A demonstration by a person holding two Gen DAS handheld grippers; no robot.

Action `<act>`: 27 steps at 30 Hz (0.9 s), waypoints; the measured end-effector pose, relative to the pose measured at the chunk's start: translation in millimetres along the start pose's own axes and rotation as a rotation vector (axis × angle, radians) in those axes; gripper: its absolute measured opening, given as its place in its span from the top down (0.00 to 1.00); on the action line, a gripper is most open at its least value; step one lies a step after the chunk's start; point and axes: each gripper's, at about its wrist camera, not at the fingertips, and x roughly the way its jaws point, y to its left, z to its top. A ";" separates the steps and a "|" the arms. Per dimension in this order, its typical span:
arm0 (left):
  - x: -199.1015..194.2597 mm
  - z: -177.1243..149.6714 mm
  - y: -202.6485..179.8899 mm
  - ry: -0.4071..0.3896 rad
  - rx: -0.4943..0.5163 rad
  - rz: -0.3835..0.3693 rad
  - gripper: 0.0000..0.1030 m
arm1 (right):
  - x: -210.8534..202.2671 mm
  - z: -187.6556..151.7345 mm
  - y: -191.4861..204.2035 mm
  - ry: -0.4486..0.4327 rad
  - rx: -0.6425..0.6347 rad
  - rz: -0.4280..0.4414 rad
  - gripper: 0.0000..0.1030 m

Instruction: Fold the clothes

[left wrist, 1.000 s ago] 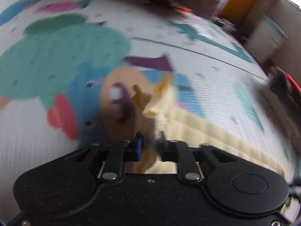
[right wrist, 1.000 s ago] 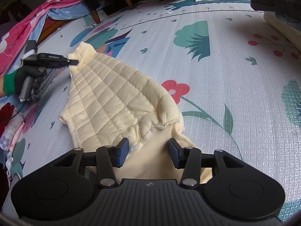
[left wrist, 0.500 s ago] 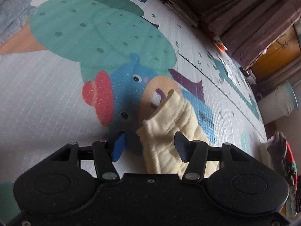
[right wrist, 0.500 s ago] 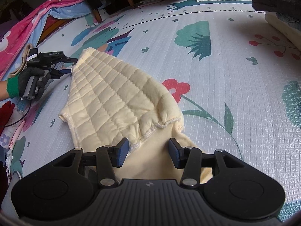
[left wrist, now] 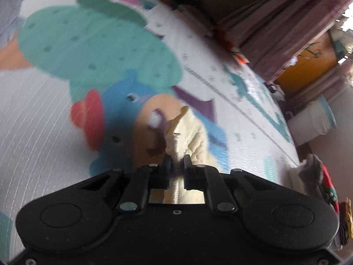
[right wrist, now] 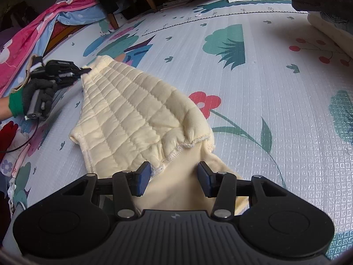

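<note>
Blanket [right wrist: 33, 33] beyond garment [right wrist: 136, 114], mat [right wrist: 264, 77] underneath

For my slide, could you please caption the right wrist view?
Open right tongs over a cream quilted garment on a playmat; left tongs pinch its far end.

Printed play mat [right wrist: 275, 114], cartoon pattern, carries everything.
Cream quilted garment [right wrist: 136, 119] lies spread near-left of centre on mat, near end folded over showing smooth lining. Far right: pile of clothes [right wrist: 326, 6], dark piece on top of cream. Far left edge: pink floral blanket [right wrist: 33, 33] bunched up.
</note>
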 end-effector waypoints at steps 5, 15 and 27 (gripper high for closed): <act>-25.6 8.8 -56.7 -0.017 0.151 -0.084 0.93 | -4.1 1.3 0.2 -0.003 0.023 -0.011 0.53; -50.3 -87.6 -226.0 0.057 0.600 -0.304 0.93 | -23.7 -5.0 -30.7 -0.069 0.213 0.047 0.53; -12.9 -297.4 -274.4 0.093 1.505 -0.330 0.93 | -68.0 -31.4 -79.6 -0.200 0.485 0.074 0.53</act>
